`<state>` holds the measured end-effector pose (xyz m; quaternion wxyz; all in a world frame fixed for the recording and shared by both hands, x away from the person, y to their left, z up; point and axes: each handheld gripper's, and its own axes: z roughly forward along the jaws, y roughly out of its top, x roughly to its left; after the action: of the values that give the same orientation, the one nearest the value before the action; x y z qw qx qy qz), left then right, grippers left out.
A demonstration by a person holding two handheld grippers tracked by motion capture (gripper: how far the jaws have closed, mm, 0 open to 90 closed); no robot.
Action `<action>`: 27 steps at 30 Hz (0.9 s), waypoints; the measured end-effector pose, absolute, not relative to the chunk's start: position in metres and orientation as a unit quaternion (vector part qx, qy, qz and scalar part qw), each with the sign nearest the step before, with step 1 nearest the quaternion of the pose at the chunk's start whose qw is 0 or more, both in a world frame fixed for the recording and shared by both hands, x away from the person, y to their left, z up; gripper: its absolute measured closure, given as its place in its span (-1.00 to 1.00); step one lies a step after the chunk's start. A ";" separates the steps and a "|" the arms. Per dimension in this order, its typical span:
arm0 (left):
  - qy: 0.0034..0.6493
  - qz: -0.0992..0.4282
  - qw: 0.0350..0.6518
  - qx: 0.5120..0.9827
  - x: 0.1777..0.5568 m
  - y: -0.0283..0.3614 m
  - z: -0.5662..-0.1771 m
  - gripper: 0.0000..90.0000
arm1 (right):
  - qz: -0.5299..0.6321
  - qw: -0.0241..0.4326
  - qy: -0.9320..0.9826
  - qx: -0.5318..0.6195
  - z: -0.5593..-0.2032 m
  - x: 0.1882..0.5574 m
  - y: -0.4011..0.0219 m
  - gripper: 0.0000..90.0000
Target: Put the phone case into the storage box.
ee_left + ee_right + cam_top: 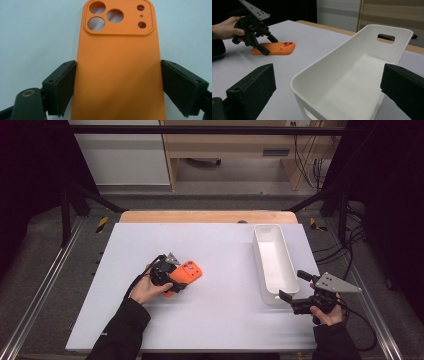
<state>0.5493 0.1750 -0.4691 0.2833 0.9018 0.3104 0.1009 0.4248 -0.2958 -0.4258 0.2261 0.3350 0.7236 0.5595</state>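
At the left of the table (210, 320), the orange case (117, 70) is seen lying flat, camera cutouts away from the hand, with the left gripper (117, 87) set astride its near half. The jaws are spread wide, one at each long edge; the left pad seems to touch the edge, though actual pressing cannot be told. To the right, the right gripper (327, 92) is held wide open and empty, just before the near end of the white bin (352, 75).
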 end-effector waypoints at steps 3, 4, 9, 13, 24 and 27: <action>0.312 0.101 0.289 0.899 0.549 0.176 -0.466 -0.66 | 0.560 0.225 0.723 0.336 -0.426 0.425 -0.296 -0.99; 0.312 0.101 0.289 0.899 0.549 0.176 -0.466 -0.66 | 0.560 0.225 0.723 0.336 -0.426 0.425 -0.296 -0.99; 0.308 0.110 0.296 0.897 0.546 0.175 -0.458 -0.65 | 0.559 0.226 0.724 0.335 -0.426 0.425 -0.296 -0.99; 0.308 0.113 0.298 0.896 0.545 0.175 -0.454 -0.66 | 0.560 0.226 0.723 0.335 -0.426 0.425 -0.296 -0.99; 0.289 0.126 0.311 0.896 0.538 0.172 -0.442 -0.65 | 0.562 0.228 0.723 0.331 -0.425 0.424 -0.296 -0.99; 0.284 0.128 0.314 0.897 0.536 0.171 -0.439 -0.66 | 0.562 0.228 0.722 0.331 -0.425 0.424 -0.296 -0.99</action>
<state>0.5356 0.1713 -0.4385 0.3139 0.8969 0.2840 0.1283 0.4240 -0.2958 -0.4249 0.2282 0.3314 0.7223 0.5624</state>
